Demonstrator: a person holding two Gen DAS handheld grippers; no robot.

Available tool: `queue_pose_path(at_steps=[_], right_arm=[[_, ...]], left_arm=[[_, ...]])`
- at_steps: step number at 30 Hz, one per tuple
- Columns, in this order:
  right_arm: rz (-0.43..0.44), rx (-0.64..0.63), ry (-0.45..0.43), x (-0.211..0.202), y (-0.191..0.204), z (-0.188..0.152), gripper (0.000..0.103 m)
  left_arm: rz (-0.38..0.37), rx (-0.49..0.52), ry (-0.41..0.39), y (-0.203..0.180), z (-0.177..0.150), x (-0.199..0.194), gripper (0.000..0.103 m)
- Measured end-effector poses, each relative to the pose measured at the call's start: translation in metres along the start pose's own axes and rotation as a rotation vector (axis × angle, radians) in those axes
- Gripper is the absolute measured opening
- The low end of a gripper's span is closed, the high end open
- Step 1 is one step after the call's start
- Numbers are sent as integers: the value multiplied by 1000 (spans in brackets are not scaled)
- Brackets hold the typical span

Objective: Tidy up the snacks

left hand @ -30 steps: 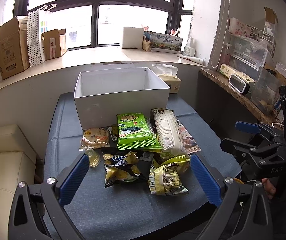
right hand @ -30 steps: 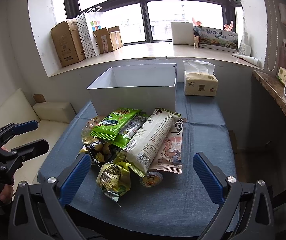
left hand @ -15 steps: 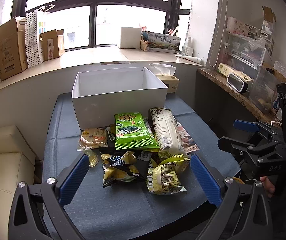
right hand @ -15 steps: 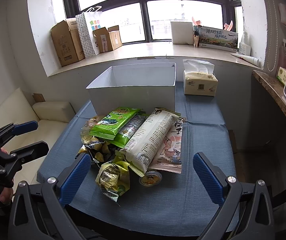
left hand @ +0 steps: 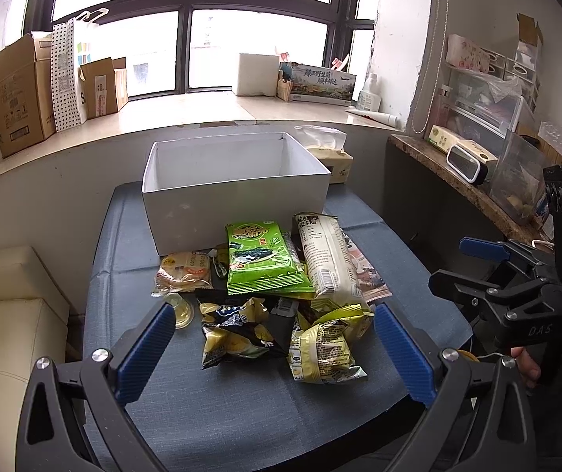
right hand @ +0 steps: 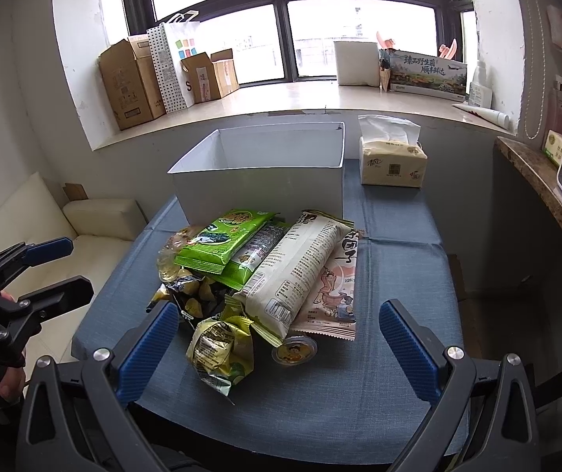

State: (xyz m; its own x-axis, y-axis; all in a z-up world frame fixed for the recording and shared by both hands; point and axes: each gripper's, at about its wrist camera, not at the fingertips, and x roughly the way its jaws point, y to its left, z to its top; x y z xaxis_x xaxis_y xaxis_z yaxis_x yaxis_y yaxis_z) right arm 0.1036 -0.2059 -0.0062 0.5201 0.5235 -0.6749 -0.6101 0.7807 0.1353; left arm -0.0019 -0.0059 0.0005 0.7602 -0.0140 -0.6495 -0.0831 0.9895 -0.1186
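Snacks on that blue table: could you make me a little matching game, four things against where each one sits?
Things:
1. green seaweed pack
2. white box
3. tissue pack
4. small jelly cup

Places:
A. behind the snack pile
B. front edge of the pile, nearest the right gripper
C. on top of the pile
D. right of the box

Pairs: 1-C, 2-A, 3-D, 4-B

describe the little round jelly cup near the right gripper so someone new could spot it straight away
Start at the white box on the blue table, then follow the snack pile toward the camera. At the pile's near edge, just below the long cream packet, sits the jelly cup. It is the only small round tub with an orange cartoon lid there; its neighbours are bags.
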Motion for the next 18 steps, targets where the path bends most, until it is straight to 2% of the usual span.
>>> queue_pose_path(at_steps=[14,18], right_arm=[[2,0,0,0,0,0,103],[2,3,3,0,0,0,103]], left_arm=[[-17,-28,-22,5,2,-3,103],[9,-27,-38,9,2,-2,103]])
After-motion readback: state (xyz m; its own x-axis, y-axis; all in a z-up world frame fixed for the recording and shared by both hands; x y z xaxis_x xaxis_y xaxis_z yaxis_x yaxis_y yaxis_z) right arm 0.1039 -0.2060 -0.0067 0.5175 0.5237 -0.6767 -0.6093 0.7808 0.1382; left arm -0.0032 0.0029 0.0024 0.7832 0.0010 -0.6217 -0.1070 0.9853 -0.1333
